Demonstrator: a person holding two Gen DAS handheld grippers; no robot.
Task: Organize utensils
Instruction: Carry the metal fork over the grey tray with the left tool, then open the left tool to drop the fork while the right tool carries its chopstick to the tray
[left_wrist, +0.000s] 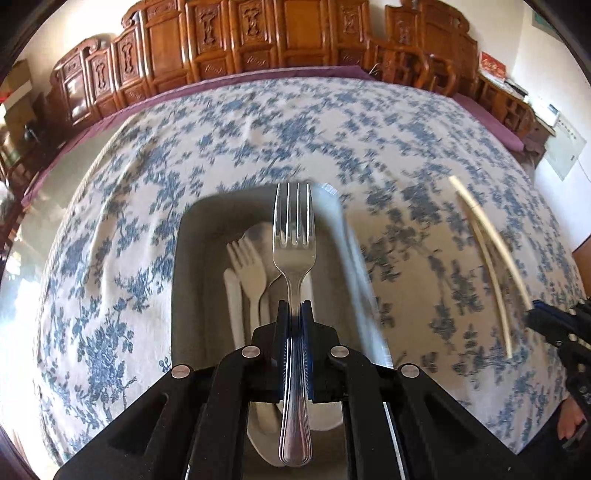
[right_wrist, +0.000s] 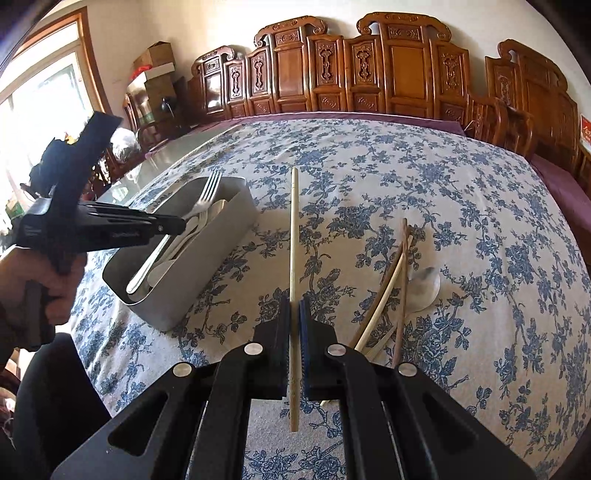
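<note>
A blue-and-white floral tablecloth (right_wrist: 424, 177) covers the table, with a purple cloth edge (right_wrist: 369, 117) showing along its far side and a row of carved wooden panels (right_wrist: 369, 74) standing behind. Cardboard boxes (right_wrist: 157, 62) sit stacked in the far left corner near a window (right_wrist: 40, 96).

On the cloth to the right of the right gripper (right_wrist: 294, 306) lies a loose bundle of chopsticks (right_wrist: 397, 280), pale and brown ones crossing each other, with a metal spoon (right_wrist: 424, 288) just beside them, its bowl touching or nearly touching the sticks. Nothing stands between that pile and the grey bin (right_wrist: 177, 280), which sits on the cloth to the left.

The bin is a rounded rectangular tub already holding white plastic cutlery (left_wrist: 251, 273) — a fork and a knife shape are plain, a spoon shape less so — lying lengthwise.

The left gripper (left_wrist: 294, 308) is clamped on a metal fork (left_wrist: 294, 236), gripping the neck with the tines pointing forward and the beaded handle running back between the pads. The fork hangs above the bin's interior, over the plastic pieces.

The right gripper is closed on a single pale chopstick (right_wrist: 294, 236), held near its lower part, the long end pointing away over the cloth, raised off the table
</note>
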